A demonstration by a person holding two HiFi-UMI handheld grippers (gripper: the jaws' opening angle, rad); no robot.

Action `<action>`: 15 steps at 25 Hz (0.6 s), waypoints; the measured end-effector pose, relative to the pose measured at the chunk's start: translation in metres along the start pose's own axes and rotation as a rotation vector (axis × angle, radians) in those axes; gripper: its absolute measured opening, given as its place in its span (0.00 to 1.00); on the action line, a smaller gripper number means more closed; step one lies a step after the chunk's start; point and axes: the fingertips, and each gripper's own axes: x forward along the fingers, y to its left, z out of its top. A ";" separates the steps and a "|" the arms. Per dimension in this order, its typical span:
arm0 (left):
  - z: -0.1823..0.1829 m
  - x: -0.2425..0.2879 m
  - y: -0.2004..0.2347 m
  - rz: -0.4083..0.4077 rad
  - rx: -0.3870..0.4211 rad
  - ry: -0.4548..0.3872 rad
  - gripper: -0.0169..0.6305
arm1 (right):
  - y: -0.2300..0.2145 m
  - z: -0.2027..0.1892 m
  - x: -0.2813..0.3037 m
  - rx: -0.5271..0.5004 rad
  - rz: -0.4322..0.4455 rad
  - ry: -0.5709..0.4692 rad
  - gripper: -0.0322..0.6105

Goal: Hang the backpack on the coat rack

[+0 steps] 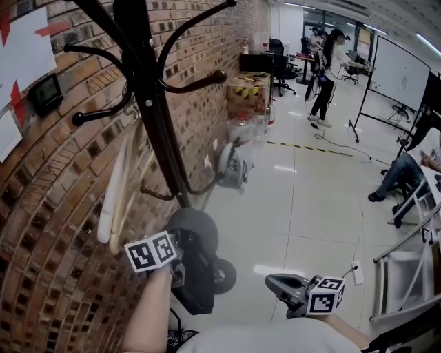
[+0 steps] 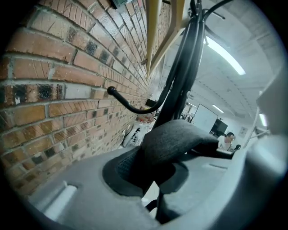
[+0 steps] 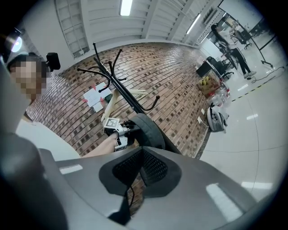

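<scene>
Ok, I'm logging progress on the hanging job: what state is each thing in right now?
Dark grey fabric backpack: dangling by its padded strap, on no hook.
Black metal coat rack: upright beside the brick wall.
Left hand-held gripper: shut on the padded strap.
Right hand-held gripper: shut, empty.

Open-plan office or lab space. Bare brick wall [image 1: 207,103] with pinned papers [image 1: 24,48]; glossy white floor [image 1: 303,207] crossed by loose cable [image 1: 331,145]; wheeled whiteboard [image 1: 400,72]; black office chair [image 1: 281,69]; taped cardboard box [image 1: 248,93]; strip ceiling light [image 3: 125,6]; black coat rack [image 1: 155,103]; standing person [image 1: 324,69] at far desks.
</scene>
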 end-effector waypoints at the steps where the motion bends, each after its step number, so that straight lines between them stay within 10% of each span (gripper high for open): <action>1: -0.004 0.003 0.002 0.003 -0.001 0.004 0.06 | -0.002 0.000 0.001 0.003 -0.003 0.003 0.05; 15: -0.060 0.025 0.013 0.012 0.059 0.031 0.08 | -0.017 -0.009 0.017 0.039 0.014 0.026 0.05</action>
